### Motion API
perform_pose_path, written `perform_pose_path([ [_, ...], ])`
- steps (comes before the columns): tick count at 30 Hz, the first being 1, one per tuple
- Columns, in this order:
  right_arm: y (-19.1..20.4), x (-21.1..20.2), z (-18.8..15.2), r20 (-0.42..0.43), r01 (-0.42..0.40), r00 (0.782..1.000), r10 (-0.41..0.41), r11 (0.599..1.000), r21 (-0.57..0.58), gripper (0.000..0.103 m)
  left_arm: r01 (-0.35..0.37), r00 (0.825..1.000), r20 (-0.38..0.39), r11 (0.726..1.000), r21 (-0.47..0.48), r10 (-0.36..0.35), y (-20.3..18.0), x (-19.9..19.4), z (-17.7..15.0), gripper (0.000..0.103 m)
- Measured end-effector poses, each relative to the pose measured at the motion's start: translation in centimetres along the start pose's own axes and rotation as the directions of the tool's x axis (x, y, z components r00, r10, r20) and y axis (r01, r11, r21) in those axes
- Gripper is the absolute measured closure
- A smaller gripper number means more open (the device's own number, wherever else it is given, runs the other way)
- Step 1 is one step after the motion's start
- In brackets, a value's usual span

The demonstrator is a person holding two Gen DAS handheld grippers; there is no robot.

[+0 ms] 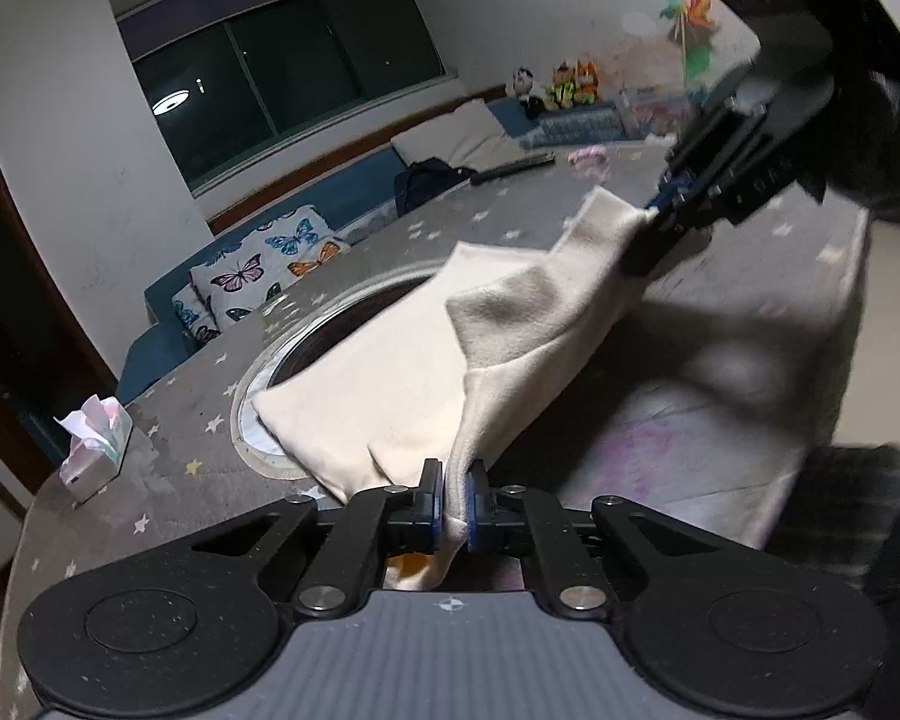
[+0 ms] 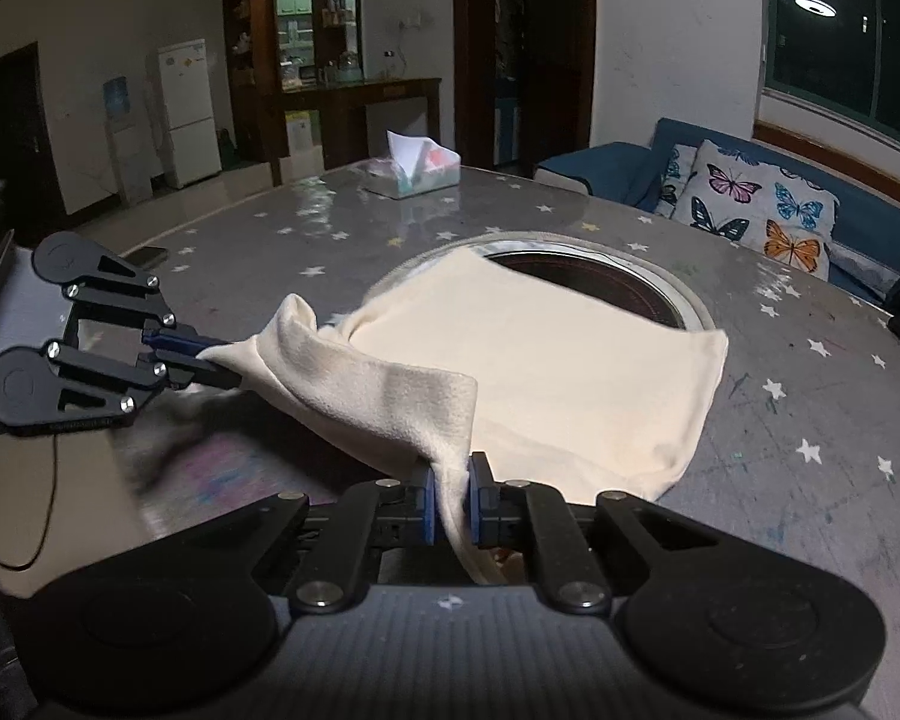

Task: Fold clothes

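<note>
A cream cloth garment (image 1: 390,372) lies on the grey star-patterned table (image 1: 180,438), its far part over a round dark inset (image 1: 354,312). My left gripper (image 1: 455,501) is shut on one near corner of the garment, lifted off the table. My right gripper (image 2: 450,501) is shut on the other near corner of the cream garment (image 2: 540,372). The edge between the two grippers hangs raised and slack. The right gripper also shows in the left wrist view (image 1: 660,228), and the left gripper in the right wrist view (image 2: 210,360).
A tissue box (image 1: 93,450) stands near the table's edge, also in the right wrist view (image 2: 417,171). A dark remote (image 1: 513,168) and a pink item (image 1: 591,157) lie at the far side. A blue sofa with butterfly cushions (image 2: 756,204) stands beyond the table. A phone (image 2: 147,255) lies at left.
</note>
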State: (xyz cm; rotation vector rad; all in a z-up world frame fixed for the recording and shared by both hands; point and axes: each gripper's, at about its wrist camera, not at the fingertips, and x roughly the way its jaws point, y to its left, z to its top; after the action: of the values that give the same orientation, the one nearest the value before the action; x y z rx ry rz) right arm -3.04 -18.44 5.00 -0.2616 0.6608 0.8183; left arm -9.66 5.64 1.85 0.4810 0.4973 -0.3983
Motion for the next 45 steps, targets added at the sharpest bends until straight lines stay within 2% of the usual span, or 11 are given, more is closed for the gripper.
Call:
perform_pose_path([
  [5,2.1,-4.6,-0.6,0.034,-0.026,0.999,0.026,1.000,-0.002,0.094,-0.009,0.999,0.034,0.999,-0.039,0.010,-0.4,-3.3,1.3,0.095],
  [9,2.1,-5.2,0.0,0.044,-0.025,0.999,0.025,1.000,-0.001,0.094,-0.020,0.998,0.052,0.997,-0.081,0.024,0.2,-3.6,2.5,0.095],
  [17,-2.9,-0.3,3.9,0.030,0.022,0.999,-0.024,0.998,0.052,0.094,-0.033,0.998,0.039,0.991,-0.130,0.039,4.6,3.2,5.5,0.095],
  [23,-7.6,6.2,5.6,-0.032,0.055,0.998,-0.051,0.992,0.112,0.094,-0.039,0.998,-0.055,0.989,-0.145,0.031,7.4,10.9,5.8,0.094],
  [26,-9.4,9.4,5.2,-0.057,0.092,0.995,-0.083,0.980,0.178,0.093,-0.055,0.994,-0.107,0.988,-0.145,0.039,7.7,14.2,5.1,0.091],
  [28,-10.3,11.0,4.6,-0.066,0.120,0.992,-0.108,0.968,0.220,0.088,-0.070,0.990,-0.130,0.988,-0.141,0.052,7.5,15.6,4.5,0.090],
  [29,-10.8,11.7,4.2,-0.073,0.134,0.990,-0.120,0.963,0.233,0.088,-0.072,0.989,-0.142,0.986,-0.149,0.051,7.6,16.1,4.2,0.089],
  [33,-12.3,12.1,3.2,-0.082,0.163,0.986,-0.145,0.941,0.297,0.077,-0.107,0.985,-0.154,0.979,-0.174,0.081,8.6,16.6,3.8,0.071],
  [38,-11.8,10.1,4.1,-0.026,0.197,0.980,-0.197,0.942,0.271,0.077,-0.132,0.983,-0.152,0.970,-0.205,0.102,9.7,15.8,4.6,0.072],
  [41,-11.0,9.9,5.0,-0.014,0.155,0.988,-0.157,0.955,0.254,0.077,-0.096,0.990,-0.119,0.970,-0.224,0.071,9.3,15.1,5.7,0.072],
  [45,-9.7,11.9,5.3,-0.051,0.117,0.993,-0.108,0.967,0.228,0.077,-0.013,0.995,-0.098,0.972,-0.236,-0.011,8.0,15.8,7.2,0.071],
])
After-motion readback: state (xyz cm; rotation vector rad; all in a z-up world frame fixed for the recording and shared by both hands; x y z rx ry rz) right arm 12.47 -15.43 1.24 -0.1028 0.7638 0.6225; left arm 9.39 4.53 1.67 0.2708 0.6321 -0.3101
